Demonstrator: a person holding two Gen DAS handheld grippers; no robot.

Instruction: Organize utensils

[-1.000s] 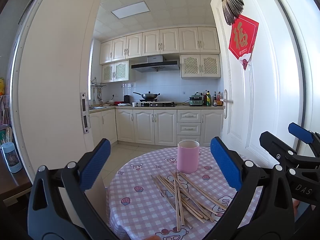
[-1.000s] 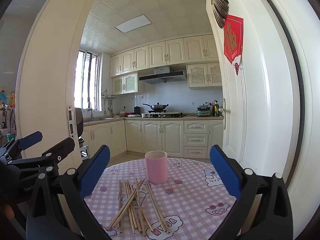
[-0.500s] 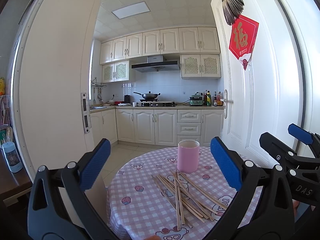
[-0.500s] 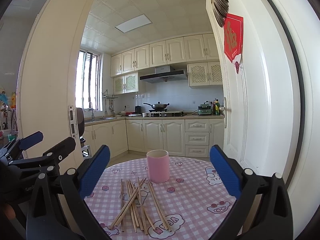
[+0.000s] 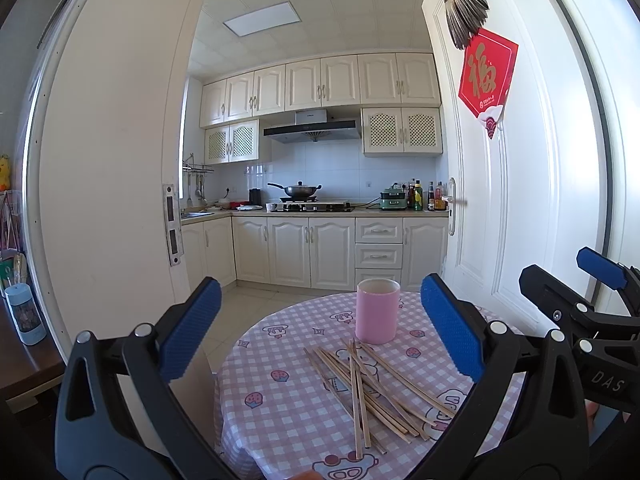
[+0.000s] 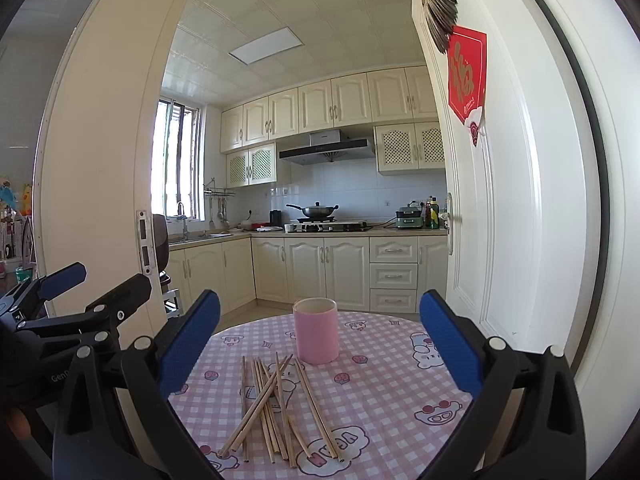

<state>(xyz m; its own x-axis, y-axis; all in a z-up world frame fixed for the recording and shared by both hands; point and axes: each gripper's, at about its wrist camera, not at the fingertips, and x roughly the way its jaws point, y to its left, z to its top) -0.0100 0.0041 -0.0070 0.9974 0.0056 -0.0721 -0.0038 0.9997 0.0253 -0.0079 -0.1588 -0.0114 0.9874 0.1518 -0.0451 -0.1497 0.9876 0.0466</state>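
Observation:
A loose pile of wooden chopsticks [image 5: 372, 384] lies on a round table with a pink checked cloth [image 5: 280, 408]. A pink cup [image 5: 377, 310] stands upright just behind them. My left gripper [image 5: 320, 332] is open and empty, held above the table's near edge. My right gripper [image 6: 320, 340] is open and empty too, above the chopsticks [image 6: 276, 404] and the cup [image 6: 316, 330]. Each gripper shows at the side of the other's view: the right one [image 5: 592, 280], the left one [image 6: 80, 284].
The table's cloth [image 6: 384, 392] carries cartoon prints. A white door [image 5: 504, 184] stands open close on the right. A door frame [image 5: 108, 200] rises on the left. A kitchen with cabinets [image 5: 312, 252] lies beyond. A bottle [image 5: 25, 314] stands on a dark shelf at left.
Both views have shifted very slightly; the table and chopsticks sit a little lower in the right wrist view. Both grippers stay open and nothing on the table has moved.

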